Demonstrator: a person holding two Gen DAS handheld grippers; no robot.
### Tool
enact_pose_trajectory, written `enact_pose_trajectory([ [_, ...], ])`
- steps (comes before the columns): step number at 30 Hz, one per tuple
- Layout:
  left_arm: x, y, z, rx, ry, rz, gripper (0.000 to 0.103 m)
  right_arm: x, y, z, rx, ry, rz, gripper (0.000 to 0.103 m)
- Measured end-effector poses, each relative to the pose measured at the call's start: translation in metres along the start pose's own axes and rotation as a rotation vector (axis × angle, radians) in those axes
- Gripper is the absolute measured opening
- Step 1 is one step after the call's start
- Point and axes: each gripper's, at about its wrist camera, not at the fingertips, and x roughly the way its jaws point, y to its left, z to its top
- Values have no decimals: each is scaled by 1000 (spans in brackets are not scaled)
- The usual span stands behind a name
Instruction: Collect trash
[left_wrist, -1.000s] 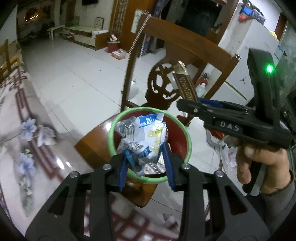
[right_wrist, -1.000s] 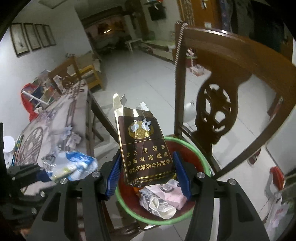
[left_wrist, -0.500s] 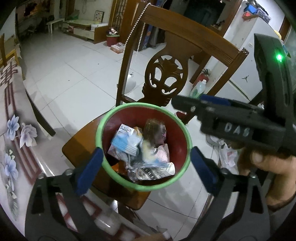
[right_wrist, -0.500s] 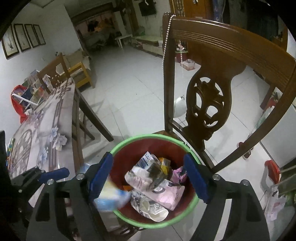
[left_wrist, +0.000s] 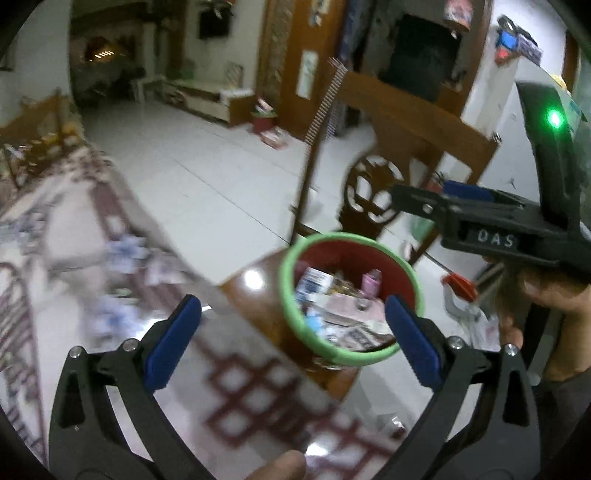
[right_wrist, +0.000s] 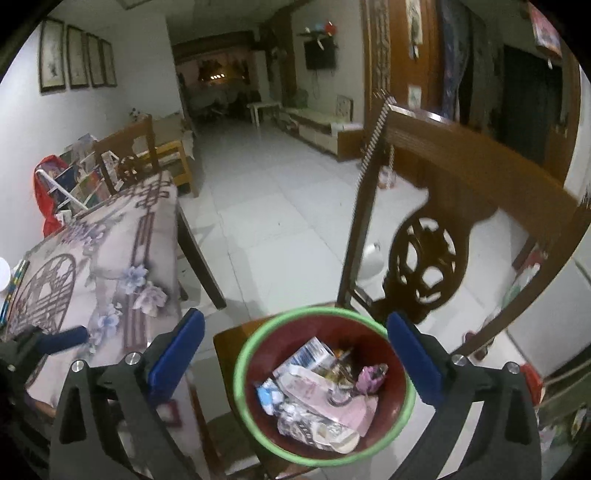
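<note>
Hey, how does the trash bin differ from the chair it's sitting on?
The trash bin is round, red inside with a green rim; the chair is brown carved wood. The trash bin holds crumpled wrappers; the chair carries only the trash bin. The trash bin sits low; the chair back rises above it.

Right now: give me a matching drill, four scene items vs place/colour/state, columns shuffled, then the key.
1. bin
2. left gripper
3. wrappers
4. beaded string

A. hanging on the chair back
B. red with a green rim, on the chair seat
C. open, nothing between its fingers
D. piled inside the bin

Pairs: 1-B, 2-C, 3-D, 4-A
</note>
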Motion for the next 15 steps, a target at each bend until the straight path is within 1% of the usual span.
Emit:
enact_pose_trajectory([
  [3, -33, 30, -4, -54, -53, 51, 97, -11, 25, 1, -11, -44, 11, 96],
  [5, -50, 48, -8, -71, -67, 67, 97, -19, 45, 1, -21, -76, 32, 96],
  [8, -77, 74, -15, -100, -105, 133, 97, -26, 76, 2, -54, -105, 44, 96],
  [12, -111, 110, -31, -145, -136, 246, 98, -31, 108, -1, -67, -117, 66, 96],
  [15, -135, 130, -46, -160, -162, 306, 98, -36, 130, -7, -68, -113, 90, 96],
])
